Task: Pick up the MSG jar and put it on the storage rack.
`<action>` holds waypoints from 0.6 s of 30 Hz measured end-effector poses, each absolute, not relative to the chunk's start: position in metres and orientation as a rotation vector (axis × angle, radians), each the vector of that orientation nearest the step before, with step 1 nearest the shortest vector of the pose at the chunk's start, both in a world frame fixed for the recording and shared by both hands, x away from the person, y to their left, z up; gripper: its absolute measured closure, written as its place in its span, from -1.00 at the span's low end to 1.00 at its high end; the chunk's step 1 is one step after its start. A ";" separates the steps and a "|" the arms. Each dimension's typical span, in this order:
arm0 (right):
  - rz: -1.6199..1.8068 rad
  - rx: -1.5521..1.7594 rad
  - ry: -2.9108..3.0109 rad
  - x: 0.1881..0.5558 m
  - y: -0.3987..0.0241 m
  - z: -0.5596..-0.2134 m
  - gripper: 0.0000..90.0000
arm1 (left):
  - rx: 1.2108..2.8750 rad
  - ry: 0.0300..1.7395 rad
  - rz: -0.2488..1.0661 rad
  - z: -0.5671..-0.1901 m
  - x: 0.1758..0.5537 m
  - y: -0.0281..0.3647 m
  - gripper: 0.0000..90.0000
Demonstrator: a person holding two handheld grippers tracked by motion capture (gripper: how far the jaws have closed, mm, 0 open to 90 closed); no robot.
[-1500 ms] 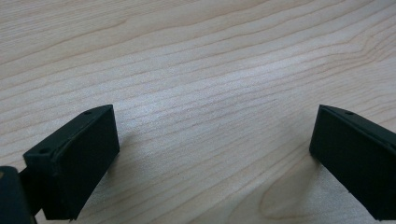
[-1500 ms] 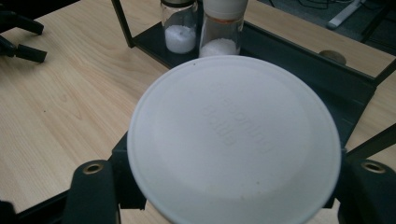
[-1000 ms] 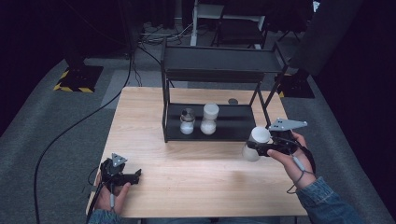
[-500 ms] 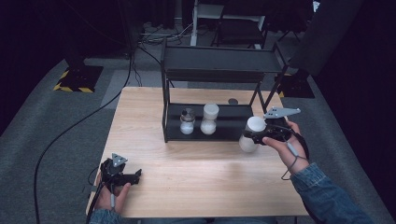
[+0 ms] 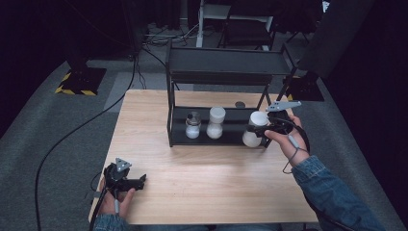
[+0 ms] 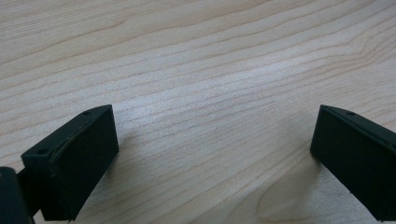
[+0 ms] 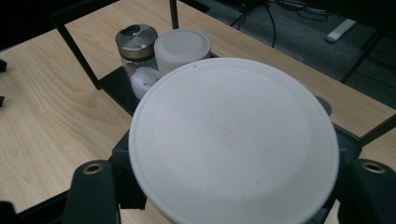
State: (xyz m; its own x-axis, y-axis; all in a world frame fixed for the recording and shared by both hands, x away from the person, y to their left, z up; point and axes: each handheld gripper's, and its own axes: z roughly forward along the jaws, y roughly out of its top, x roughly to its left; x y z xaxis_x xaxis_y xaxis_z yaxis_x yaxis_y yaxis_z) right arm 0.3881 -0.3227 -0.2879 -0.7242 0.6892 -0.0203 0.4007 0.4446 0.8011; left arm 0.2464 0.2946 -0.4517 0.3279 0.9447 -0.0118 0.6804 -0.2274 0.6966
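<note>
There are three containers in all: two white-lidded jars, one [image 5: 254, 129] at the right end of the rack's lower shelf and one [image 5: 215, 122] standing farther left on it, and a single glass shaker with a metal lid [image 5: 193, 126] just beside the latter. One black two-tier rack [image 5: 226, 65] stands on one wooden table [image 5: 202, 183]. One small round disc [image 5: 239, 104] lies behind the rack. Two handheld grippers, left [image 5: 139, 181] and right [image 5: 253, 129], are present.

Two jars [image 5: 193, 126] on rack's lower shelf [image 5: 231, 139], third jar [image 5: 254, 129] seemingly rightmost.
</note>
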 end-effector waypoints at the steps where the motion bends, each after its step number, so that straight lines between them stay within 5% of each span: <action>1: 1.169 0.927 2.356 0.390 -0.322 -0.288 -0.26 | 1.990 1.425 0.563 -0.452 0.246 0.295 -0.98; 18: 1.163 0.896 2.375 0.426 -0.305 -0.291 -0.26 | 1.990 1.428 0.564 -0.452 0.247 0.294 -0.99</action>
State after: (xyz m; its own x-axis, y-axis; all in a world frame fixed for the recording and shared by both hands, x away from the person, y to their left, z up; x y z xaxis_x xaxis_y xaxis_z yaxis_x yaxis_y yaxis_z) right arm 0.4264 -0.3054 -0.2907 -0.7397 0.6722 -0.0317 0.3870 0.4634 0.7972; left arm 0.2468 0.2939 -0.4516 0.3248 0.9457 -0.0124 0.6821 -0.2252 0.6958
